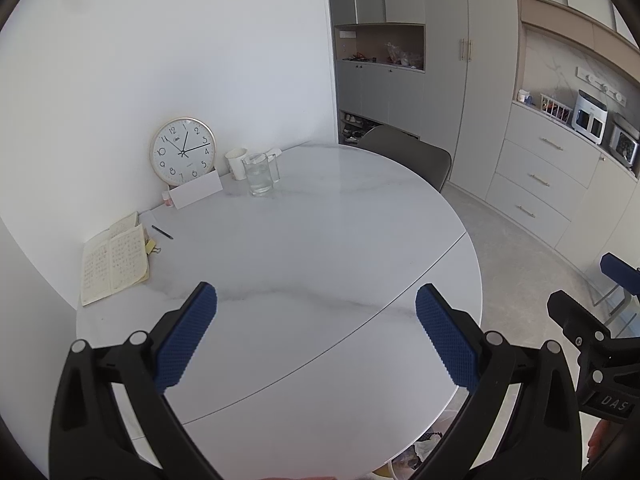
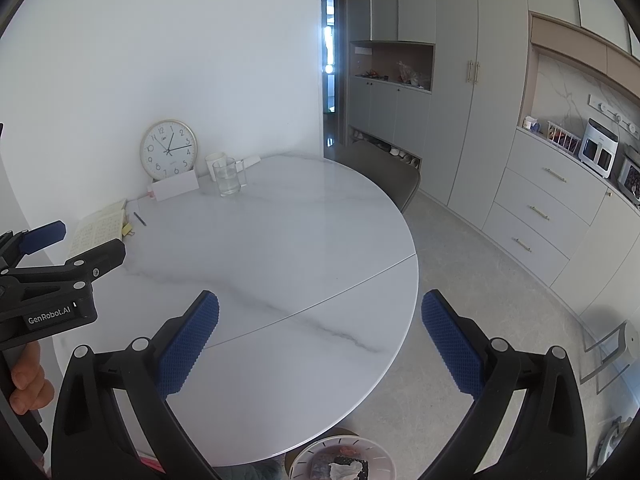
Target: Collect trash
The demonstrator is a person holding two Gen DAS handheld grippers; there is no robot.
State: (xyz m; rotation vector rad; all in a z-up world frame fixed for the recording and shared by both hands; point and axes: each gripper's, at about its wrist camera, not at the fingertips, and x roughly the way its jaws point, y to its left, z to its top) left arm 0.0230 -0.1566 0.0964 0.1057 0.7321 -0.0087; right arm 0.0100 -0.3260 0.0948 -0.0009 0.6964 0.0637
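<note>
Two claws hang over the near part of the round marble desk (image 1: 320, 240), both with their blue pads spread wide and nothing between them: the left claw (image 1: 316, 336) and the right claw (image 2: 320, 340). Directly ahead of each, the desk shows only bare stone and a seam line.

The trash lies the other way. Below and just behind the right claw, under the desk's near rim, stands a white wastebasket (image 2: 304, 458) with crumpled tissue (image 2: 346, 469) and dark scraps inside. In the left wrist view only a sliver of crumpled litter (image 1: 424, 446) shows under the rim, down and to the right of the left claw. So the right claw seems nearer the basket.

Farther out, ahead and to the left of both claws, sit an open notebook (image 1: 114, 262), a pen (image 1: 162, 232), a white card (image 1: 196, 190), a wall clock (image 1: 183, 150), a mug (image 1: 237, 163) and a glass of water (image 1: 258, 174). None of these looks like obvious waste; whether any loose scrap lies there is too small to tell.
</note>
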